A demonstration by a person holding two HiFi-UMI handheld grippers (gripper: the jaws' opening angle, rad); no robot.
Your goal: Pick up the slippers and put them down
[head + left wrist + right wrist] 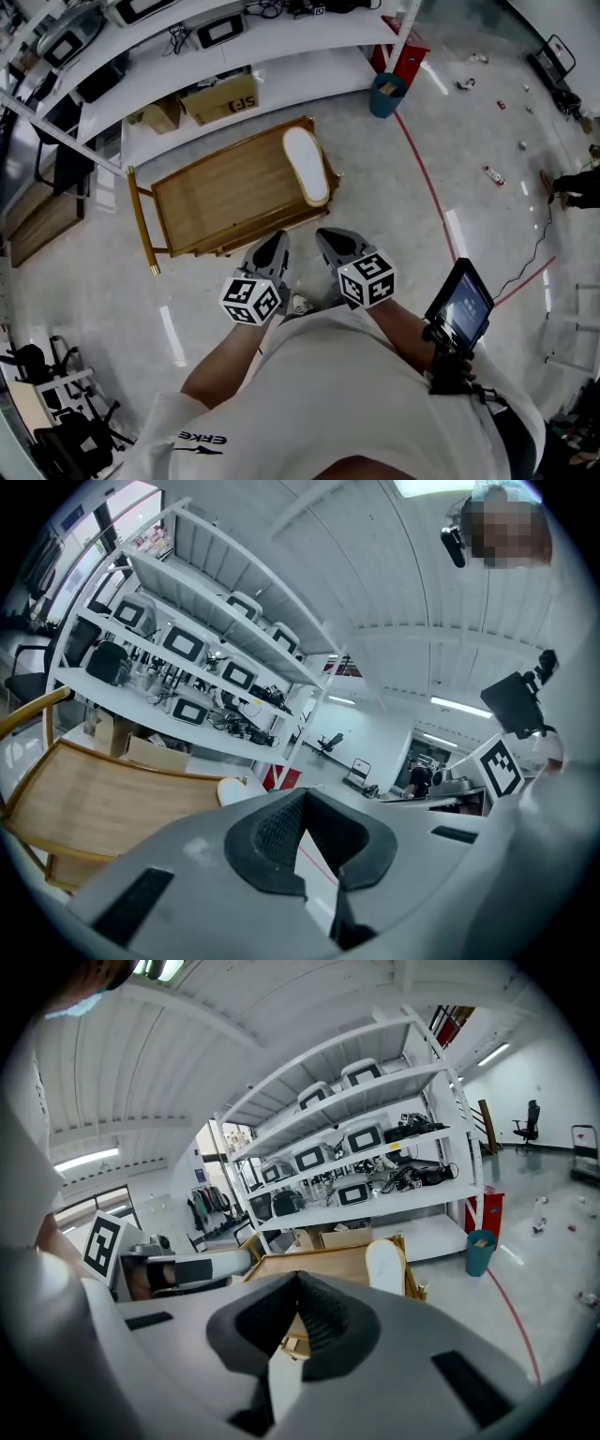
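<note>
Low wooden counter (225,192), raised edges all round, stands on pale glossy floor (394,216) marked with a red line (427,178); single white slipper (307,165) lies flat at its right end, just inside the edge.

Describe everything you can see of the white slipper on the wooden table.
The white slipper is a plain, elongated oval, rounded at both ends, with a faint outline around its rim; its material is unclear. It lies flat across the end of the wooden table at the head view's right, close to the raised edge. Only the table touches it; no second slipper shows.
</note>
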